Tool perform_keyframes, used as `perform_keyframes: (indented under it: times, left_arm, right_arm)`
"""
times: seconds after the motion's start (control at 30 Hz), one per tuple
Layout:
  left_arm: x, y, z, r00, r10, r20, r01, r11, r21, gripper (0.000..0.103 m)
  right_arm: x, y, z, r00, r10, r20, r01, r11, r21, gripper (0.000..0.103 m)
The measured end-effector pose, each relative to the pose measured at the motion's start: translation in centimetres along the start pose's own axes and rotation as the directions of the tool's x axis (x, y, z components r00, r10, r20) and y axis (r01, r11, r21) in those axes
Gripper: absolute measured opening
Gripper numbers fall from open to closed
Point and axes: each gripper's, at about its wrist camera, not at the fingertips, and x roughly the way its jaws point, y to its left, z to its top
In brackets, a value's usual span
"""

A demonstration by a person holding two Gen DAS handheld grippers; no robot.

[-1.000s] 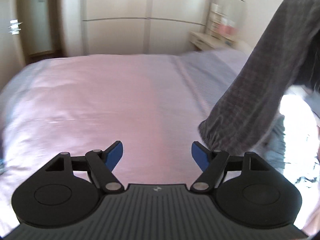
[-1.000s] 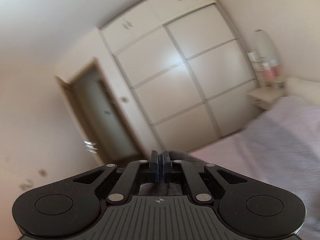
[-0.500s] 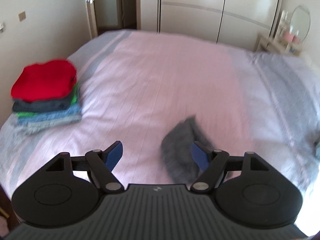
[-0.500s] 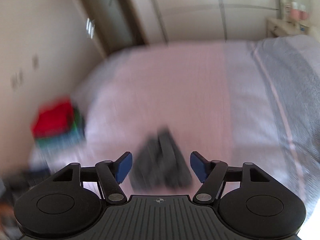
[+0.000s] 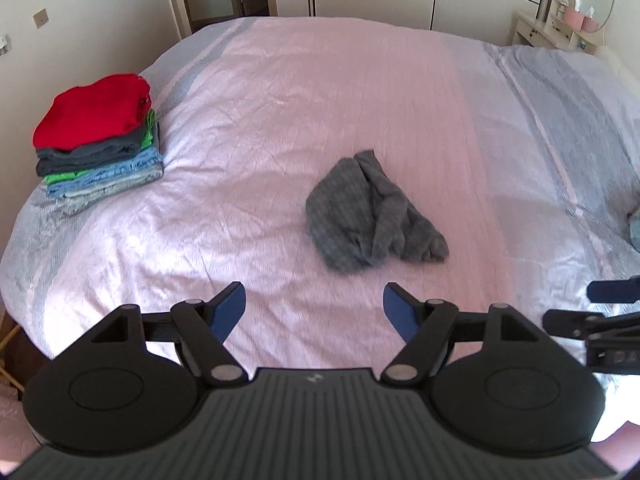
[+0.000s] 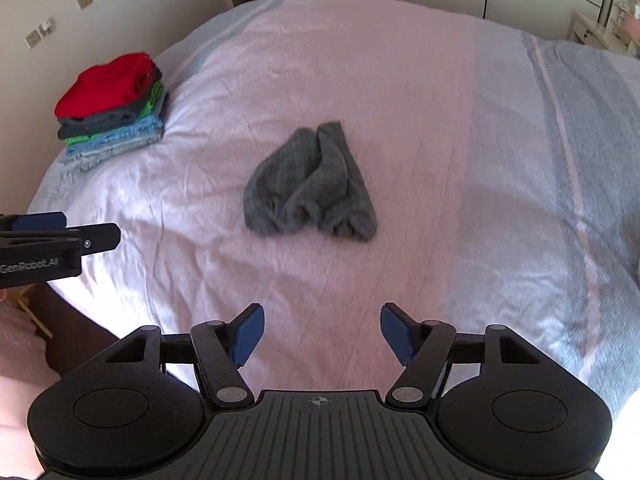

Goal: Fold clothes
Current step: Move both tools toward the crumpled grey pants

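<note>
A crumpled grey garment (image 5: 370,212) (image 6: 312,184) lies in a heap in the middle of the pink bedspread (image 5: 280,80) (image 6: 400,60). My left gripper (image 5: 314,308) hovers over the near part of the bed, open, nothing between its blue pads, the garment a short way beyond its right finger. My right gripper (image 6: 322,332) is open too and empty, with the garment ahead and slightly left. Each gripper shows at the edge of the other's view: the right gripper (image 5: 612,292) and the left gripper (image 6: 40,222).
A stack of folded clothes (image 5: 96,140) (image 6: 112,108), red on top, sits at the bed's left edge. A grey-blue striped band (image 5: 560,100) of the cover runs along the right. A dressing table with mirror (image 5: 560,28), wardrobe doors and a doorway stand beyond the bed.
The right gripper, shut on the hanging grey garment a second ago, opened and dropped it onto the bed. Both grippers have tilted down toward the bed, and the folded stack came into view.
</note>
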Motion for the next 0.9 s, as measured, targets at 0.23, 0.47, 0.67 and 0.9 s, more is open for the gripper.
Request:
perform_keyframes:
  times: [0.23, 0.47, 0.67, 0.9]
  left_arm:
    - [-2.1, -1.3, -2.6, 1.0, 0.03, -0.009, -0.029, 0.999, 0.016, 0.073]
    - [-2.6, -2.3, -3.9, 1.0, 0.017, -0.008, -0.017, 0.999, 0.04, 0.073]
    - [-2.2, -1.7, -2.9, 1.0, -0.006, 0.02, 0.005, 0.999, 0.054, 0.073]
    - [1.3, 1.9, -0.9, 1.0, -0.03, 0.005, 0.029, 0.997, 0.078, 0.073]
  right_arm:
    - [-0.6, 0.0, -4.1, 1.0, 0.011, 0.016, -0.011, 1.0, -0.007, 0.068]
    - [-1.5, -0.6, -5.4, 0.999, -0.004, 0.036, 0.003, 0.999, 0.044, 0.068]
    - [-1.6, -1.0, -4.1, 0.996, -0.05, 0.074, 0.045, 0.996, 0.075, 0.068]
    - [1.2, 1.2, -0.3, 0.993, -0.083, 0.083, 0.073, 0.991, 0.112, 0.068]
